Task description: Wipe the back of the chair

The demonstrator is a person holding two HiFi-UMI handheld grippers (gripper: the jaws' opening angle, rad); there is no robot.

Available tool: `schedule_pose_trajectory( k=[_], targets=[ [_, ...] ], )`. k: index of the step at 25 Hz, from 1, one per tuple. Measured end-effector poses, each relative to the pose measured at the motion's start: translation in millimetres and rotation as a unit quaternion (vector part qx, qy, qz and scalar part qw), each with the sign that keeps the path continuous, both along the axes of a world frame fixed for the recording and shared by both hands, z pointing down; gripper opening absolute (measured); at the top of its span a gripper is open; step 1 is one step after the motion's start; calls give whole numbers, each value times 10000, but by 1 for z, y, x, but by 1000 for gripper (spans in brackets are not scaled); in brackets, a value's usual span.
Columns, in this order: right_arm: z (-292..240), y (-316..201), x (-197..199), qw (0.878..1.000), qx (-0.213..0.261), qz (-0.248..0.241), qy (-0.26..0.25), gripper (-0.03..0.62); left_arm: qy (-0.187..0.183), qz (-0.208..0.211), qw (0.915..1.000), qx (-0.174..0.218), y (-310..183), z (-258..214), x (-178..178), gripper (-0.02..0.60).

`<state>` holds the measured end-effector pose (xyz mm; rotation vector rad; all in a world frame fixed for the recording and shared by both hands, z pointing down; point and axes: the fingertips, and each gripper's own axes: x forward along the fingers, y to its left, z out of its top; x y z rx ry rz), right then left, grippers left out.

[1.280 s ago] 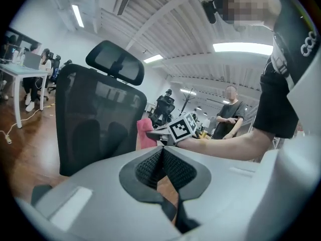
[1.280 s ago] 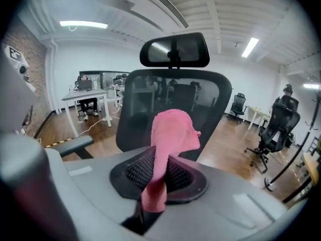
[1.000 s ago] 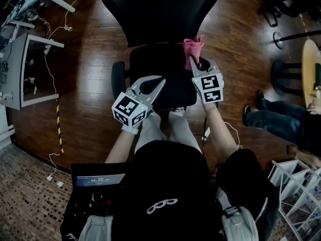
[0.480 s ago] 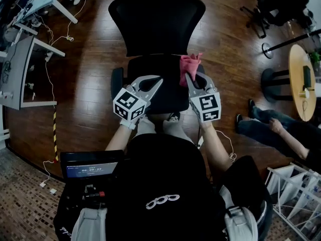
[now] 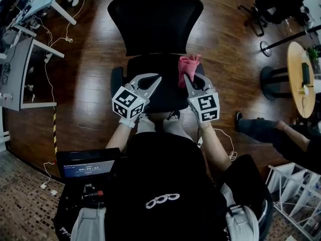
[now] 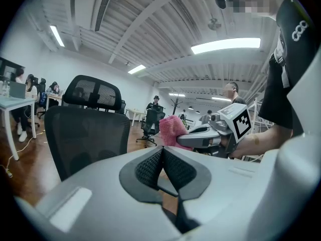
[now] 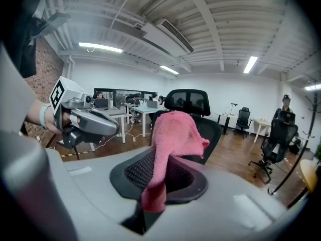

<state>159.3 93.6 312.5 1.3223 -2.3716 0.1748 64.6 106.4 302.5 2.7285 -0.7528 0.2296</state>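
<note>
The black mesh office chair (image 5: pixel 155 24) stands on a dark reddish-brown plank floor (image 5: pixel 90 69). A pink fluffy cloth (image 5: pixel 188 67) shows bright against the black. The left tool (image 5: pixel 158 77) and right tool (image 5: pixel 185 77) are both pale grey with black ribbed pads, each marked with black-and-white squares.

Mesh, terry, plastic and polished wood

The chair back (image 5: pixel 155 21) is matt black mesh; the pink cloth (image 7: pixel 173 132) looks like soft, nubbly terry; the left gripper (image 6: pixel 162 149) and right gripper (image 5: pixel 186 78) are smooth matt grey plastic with black ribbed pads (image 6: pixel 148 167); the floor (image 5: pixel 90 79) is glossy dark wood planks.
</note>
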Motion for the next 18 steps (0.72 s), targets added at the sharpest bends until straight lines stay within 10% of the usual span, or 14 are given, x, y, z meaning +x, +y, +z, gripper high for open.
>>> schedule_pose_trajectory(
  k=[18],
  targets=[
    [-1, -2, 1, 10000, -23, 16, -14, 41, -45, 66, 10000, 46, -5, -5, 2, -6]
  ],
)
